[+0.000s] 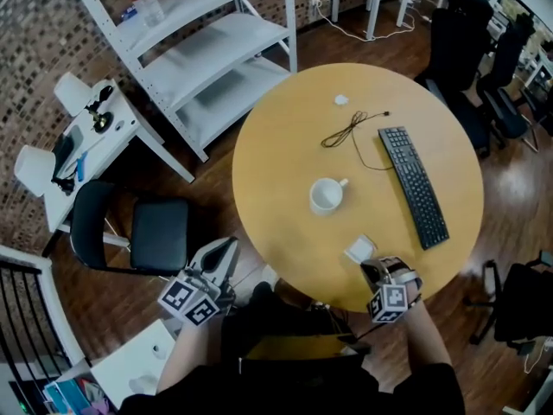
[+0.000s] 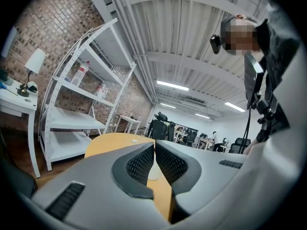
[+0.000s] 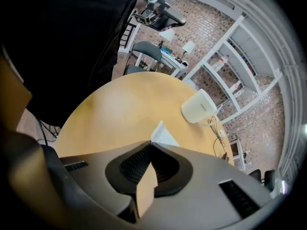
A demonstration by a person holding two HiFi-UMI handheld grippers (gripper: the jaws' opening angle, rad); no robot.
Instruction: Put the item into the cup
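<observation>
Grippers: 2, both near the person's body at the near edge of the table [image 1: 285,137].

Left gripper [image 2: 154,146] is off the table to the person's left, above the black chair [image 1: 143,232]. Its fingers are pressed together with nothing between them. It looks parked, clear of the work area.

Right gripper [image 3: 150,145] sits at the table's near rim and points along the top toward the cup. Its fingers are also together, and wood shows through the gap behind the tips. The tips meet right at the near corner of the item [image 1: 360,250]. The angle is poor, so it may be nipping that corner, but I read the item as lying flat and not held.

The item is 1 small white flat packet, on the table just beyond the right gripper. It is apart from the cup and on the cup's near-right side.

The cup [image 1: 327,196] is 1 white mug standing upright near the table centre, mouth open to the top and empty as far as the head view shows. That placement suits a drop from above.

Farther out are 1 black keyboard [image 1: 413,185] on the right, 1 loose cable [image 1: 346,131] beside it and 1 small white object [image 1: 341,100] near the far edge. None of them lies between item and cup.

Judgement: the grasp is not yet made.
</observation>
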